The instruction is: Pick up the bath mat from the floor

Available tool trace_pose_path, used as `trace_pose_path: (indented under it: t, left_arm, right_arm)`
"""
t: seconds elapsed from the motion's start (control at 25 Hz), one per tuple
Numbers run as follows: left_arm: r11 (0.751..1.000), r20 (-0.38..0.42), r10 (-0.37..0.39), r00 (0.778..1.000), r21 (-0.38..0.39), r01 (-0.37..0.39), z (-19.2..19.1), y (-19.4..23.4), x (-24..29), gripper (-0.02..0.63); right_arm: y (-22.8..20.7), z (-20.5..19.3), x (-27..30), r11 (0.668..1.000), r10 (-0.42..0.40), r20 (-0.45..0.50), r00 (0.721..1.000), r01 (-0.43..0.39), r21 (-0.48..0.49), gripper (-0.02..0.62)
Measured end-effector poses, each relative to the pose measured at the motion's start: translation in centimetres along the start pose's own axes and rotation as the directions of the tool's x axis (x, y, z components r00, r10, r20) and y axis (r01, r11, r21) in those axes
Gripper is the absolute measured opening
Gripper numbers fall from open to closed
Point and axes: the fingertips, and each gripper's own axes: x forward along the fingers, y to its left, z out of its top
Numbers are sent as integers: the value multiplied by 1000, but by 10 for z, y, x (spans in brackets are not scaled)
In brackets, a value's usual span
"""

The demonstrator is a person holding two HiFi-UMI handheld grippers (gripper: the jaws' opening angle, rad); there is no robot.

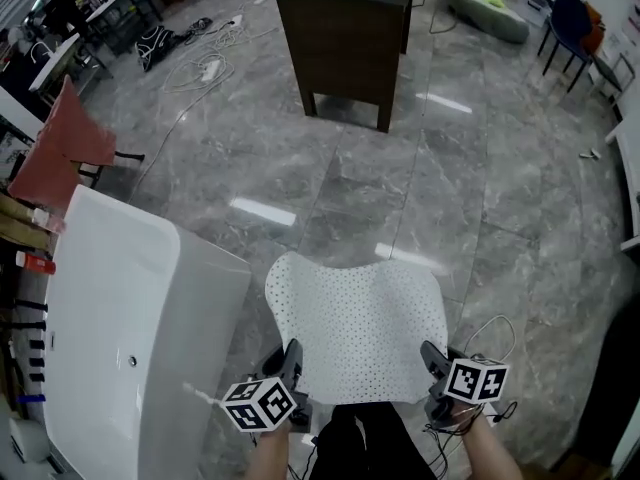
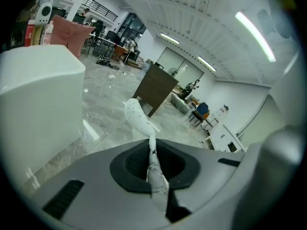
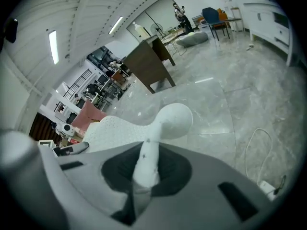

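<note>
The white perforated bath mat (image 1: 360, 323) hangs off the floor, stretched between my two grippers in the head view. My left gripper (image 1: 292, 370) is shut on its near left corner, my right gripper (image 1: 436, 368) on its near right corner. In the left gripper view the bath mat's edge (image 2: 152, 162) is pinched between the jaws and the bath mat (image 2: 138, 119) curls up beyond them. In the right gripper view a white fold of the bath mat (image 3: 146, 164) is clamped in the jaws, and the bath mat (image 3: 144, 128) spreads away to the left.
A white bathtub (image 1: 110, 338) stands close on the left. A dark wooden cabinet (image 1: 345, 33) stands on the grey marble floor (image 1: 500, 188) ahead. Cables (image 1: 205, 63) lie at the far left, and a white cord (image 1: 495, 333) lies by my right gripper. Blue chairs (image 1: 575, 28) stand far right.
</note>
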Motion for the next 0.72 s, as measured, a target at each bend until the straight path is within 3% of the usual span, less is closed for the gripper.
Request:
trace_pose_path:
  t: [0.16,0.36,0.72]
  left_arm:
    - [1000,29,-31,999,2,31,36,-45,-41,23]
    - [996,88,-76,993,57,72,94,-95,-79,23]
    - [978,210,-162,964,164,128,165,-156,-121,23]
  right_arm:
    - [40,29,-53,999,32,46,998,-30,-44,21]
    - [77,75,-105,994,91,127,988,-81,-78,21]
    - [129,135,-158,975,208,262,943,-180,-127,23]
